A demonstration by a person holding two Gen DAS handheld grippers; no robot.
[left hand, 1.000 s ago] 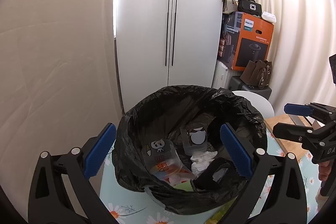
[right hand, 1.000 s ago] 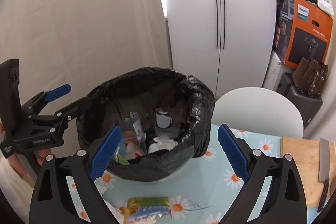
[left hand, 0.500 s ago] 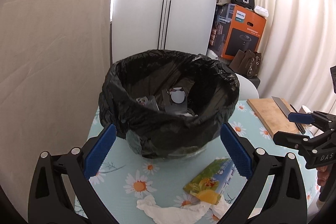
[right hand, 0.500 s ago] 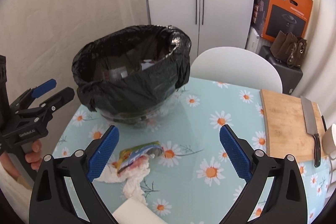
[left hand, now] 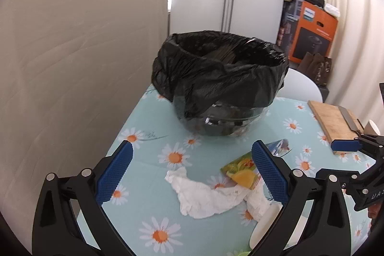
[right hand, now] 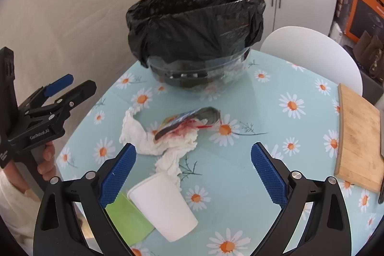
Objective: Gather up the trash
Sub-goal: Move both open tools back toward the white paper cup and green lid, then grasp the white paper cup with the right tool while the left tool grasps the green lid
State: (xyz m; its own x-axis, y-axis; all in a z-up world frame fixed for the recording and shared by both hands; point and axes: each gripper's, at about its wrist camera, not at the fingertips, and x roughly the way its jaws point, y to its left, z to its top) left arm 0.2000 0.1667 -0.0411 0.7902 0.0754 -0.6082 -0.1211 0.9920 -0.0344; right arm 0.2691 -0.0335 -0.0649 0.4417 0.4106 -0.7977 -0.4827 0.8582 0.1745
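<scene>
Right wrist view is showing what the left barely catches: a white paper cup (right hand: 163, 205) lying on its side just ahead of the right claw (right hand: 193, 168), green sheet (right hand: 128, 220) beside it. Both claws are sitting apart, empty; left claw (left hand: 192, 168) is framing crumpled white tissue (left hand: 206, 193) and a glossy snack wrapper (left hand: 242, 170), print unreadable. Bin with black crinkled liner (left hand: 220, 73) is standing beyond on the daisy-print surface (left hand: 153, 150). Orange box (left hand: 312, 32) is probably reading "PHILIPS".

The black left gripper with blue-padded fingers (left hand: 192, 166) hangs wide apart and empty; the matching right gripper (right hand: 193, 163) does likewise — a bare hand (right hand: 46, 160) grips the left one's handle, seemingly loosely.
</scene>
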